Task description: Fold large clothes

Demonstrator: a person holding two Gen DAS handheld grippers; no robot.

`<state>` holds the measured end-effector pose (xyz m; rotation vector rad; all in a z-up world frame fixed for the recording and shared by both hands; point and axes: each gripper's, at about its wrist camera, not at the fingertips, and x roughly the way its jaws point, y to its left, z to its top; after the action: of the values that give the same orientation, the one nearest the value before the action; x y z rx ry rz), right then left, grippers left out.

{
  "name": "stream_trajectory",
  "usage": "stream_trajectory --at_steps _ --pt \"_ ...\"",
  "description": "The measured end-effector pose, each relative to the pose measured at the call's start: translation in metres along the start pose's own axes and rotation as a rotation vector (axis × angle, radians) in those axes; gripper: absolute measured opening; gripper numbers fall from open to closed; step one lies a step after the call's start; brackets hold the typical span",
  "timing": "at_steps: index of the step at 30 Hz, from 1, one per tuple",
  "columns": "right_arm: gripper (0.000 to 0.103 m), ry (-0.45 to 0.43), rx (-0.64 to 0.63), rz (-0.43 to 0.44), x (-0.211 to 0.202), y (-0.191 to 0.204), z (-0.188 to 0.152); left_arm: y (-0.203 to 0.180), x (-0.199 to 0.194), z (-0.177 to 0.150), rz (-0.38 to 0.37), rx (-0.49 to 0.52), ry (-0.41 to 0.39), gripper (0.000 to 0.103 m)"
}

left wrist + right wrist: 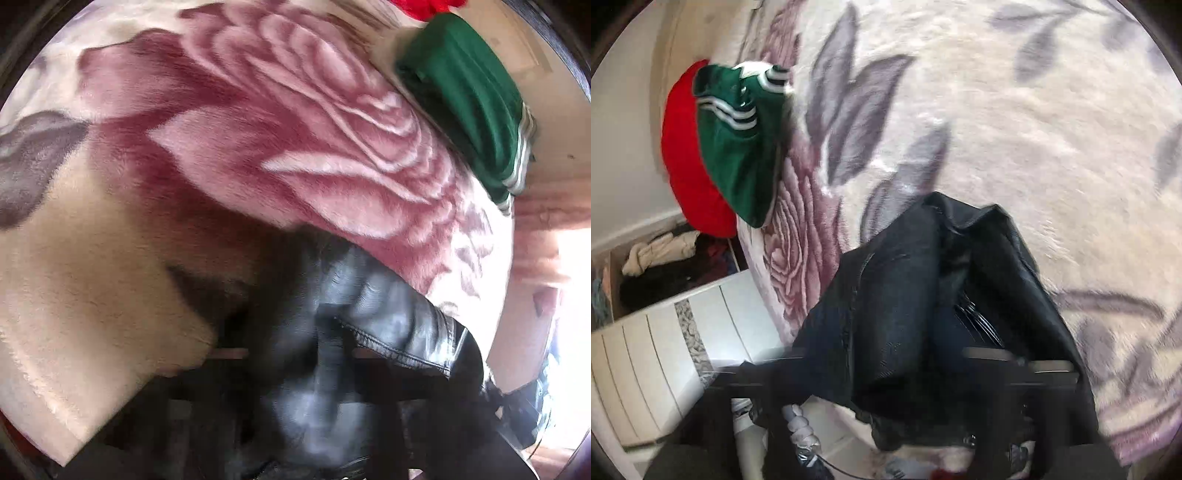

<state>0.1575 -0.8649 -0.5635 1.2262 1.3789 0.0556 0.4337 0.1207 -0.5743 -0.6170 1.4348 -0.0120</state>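
Note:
A black leather jacket (351, 332) hangs bunched over my left gripper (299, 354), which is shut on it; the fingers are blurred and mostly hidden by the leather. In the right wrist view the same black jacket (923, 295) drapes over my right gripper (897, 362), which is shut on its dark cloth above the bed. Both grippers hold the jacket over a cream blanket with pink roses (295, 140), also seen with grey leaves in the right wrist view (1015, 129).
A folded green garment with white stripes (738, 147) lies on a red one (683, 166) at the bed's edge, also in the left wrist view (465, 99). A white drawer unit (665, 350) and a box of clothes (657, 266) stand beside the bed.

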Motion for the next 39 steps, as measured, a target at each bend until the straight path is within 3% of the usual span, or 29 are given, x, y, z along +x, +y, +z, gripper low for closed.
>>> stream_trajectory --at_steps 3,5,7,9,11,13,14,15,16,20,23,24,25,26,27,29,31,32,33,36,39 --pt "0.012 -0.061 -0.014 0.006 -0.013 0.005 -0.005 -0.005 -0.041 -0.024 -0.081 0.020 -0.113 0.010" --pt "0.010 -0.099 -0.004 0.004 -0.028 -0.006 -0.003 0.006 -0.051 -0.040 -0.120 0.015 -0.120 0.010" --pt "0.009 -0.112 0.033 -0.036 -0.031 -0.032 0.001 0.032 -0.033 -0.056 -0.156 -0.024 -0.063 0.012" --pt "0.009 -0.067 0.056 -0.139 -0.015 -0.063 0.005 0.061 -0.003 -0.069 -0.148 -0.096 0.004 0.012" --pt "0.010 0.003 0.035 -0.239 0.005 -0.079 0.004 0.086 0.010 -0.079 -0.229 -0.201 0.064 0.015" --pt "0.015 0.033 0.014 -0.261 0.004 -0.074 0.004 0.096 -0.003 -0.082 -0.289 -0.237 0.060 0.026" --pt "0.030 0.042 -0.003 -0.273 -0.002 -0.068 0.006 0.098 -0.010 -0.082 -0.294 -0.237 0.056 0.029" --pt "0.050 0.042 -0.021 -0.296 -0.009 -0.063 0.008 0.100 -0.022 -0.082 -0.278 -0.234 0.049 0.037" --pt "0.056 0.027 -0.047 -0.315 -0.019 -0.057 0.010 0.101 -0.034 -0.082 -0.253 -0.223 0.038 0.044" --pt "0.058 -0.074 -0.164 -0.363 -0.052 -0.019 0.013 0.079 -0.074 -0.072 -0.068 -0.075 -0.033 0.048" --pt "0.058 -0.083 -0.243 -0.295 -0.056 0.016 0.003 0.028 -0.090 -0.065 0.035 0.097 -0.118 0.043" --pt "0.054 -0.068 -0.280 -0.269 -0.048 0.032 -0.002 0.014 -0.090 -0.065 0.032 0.154 -0.121 0.018" --pt "0.047 -0.048 -0.313 -0.256 -0.038 0.045 -0.005 -0.010 -0.083 -0.062 0.031 0.210 -0.107 0.003" --pt "0.027 -0.020 -0.345 -0.253 -0.023 0.058 -0.009 -0.021 -0.075 -0.059 0.027 0.239 -0.101 0.003" --pt "0.021 0.016 -0.380 -0.288 0.000 0.071 -0.013 -0.039 -0.061 -0.058 0.009 0.283 -0.087 0.004" --pt "0.020 0.060 -0.428 -0.329 0.031 0.083 -0.017 -0.060 -0.025 -0.056 0.012 0.334 -0.027 0.004" --pt "0.016 0.116 -0.457 -0.396 0.071 0.088 -0.016 -0.063 0.035 -0.050 0.062 0.327 0.097 0.001" --pt "0.003 0.128 -0.487 -0.476 0.092 0.087 -0.013 -0.060 0.049 -0.047 0.069 0.312 0.111 0.000" --pt "0.000 0.121 -0.515 -0.541 0.106 0.083 -0.008 -0.048 0.065 -0.043 0.047 0.283 0.129 0.001" --pt "0.000 0.148 -0.487 -0.562 0.127 0.070 0.007 -0.026 0.078 -0.031 -0.056 0.212 0.160 0.004" --pt "0.000 0.194 -0.413 -0.560 0.136 0.067 0.022 -0.031 0.068 -0.032 -0.040 0.240 0.162 0.004"
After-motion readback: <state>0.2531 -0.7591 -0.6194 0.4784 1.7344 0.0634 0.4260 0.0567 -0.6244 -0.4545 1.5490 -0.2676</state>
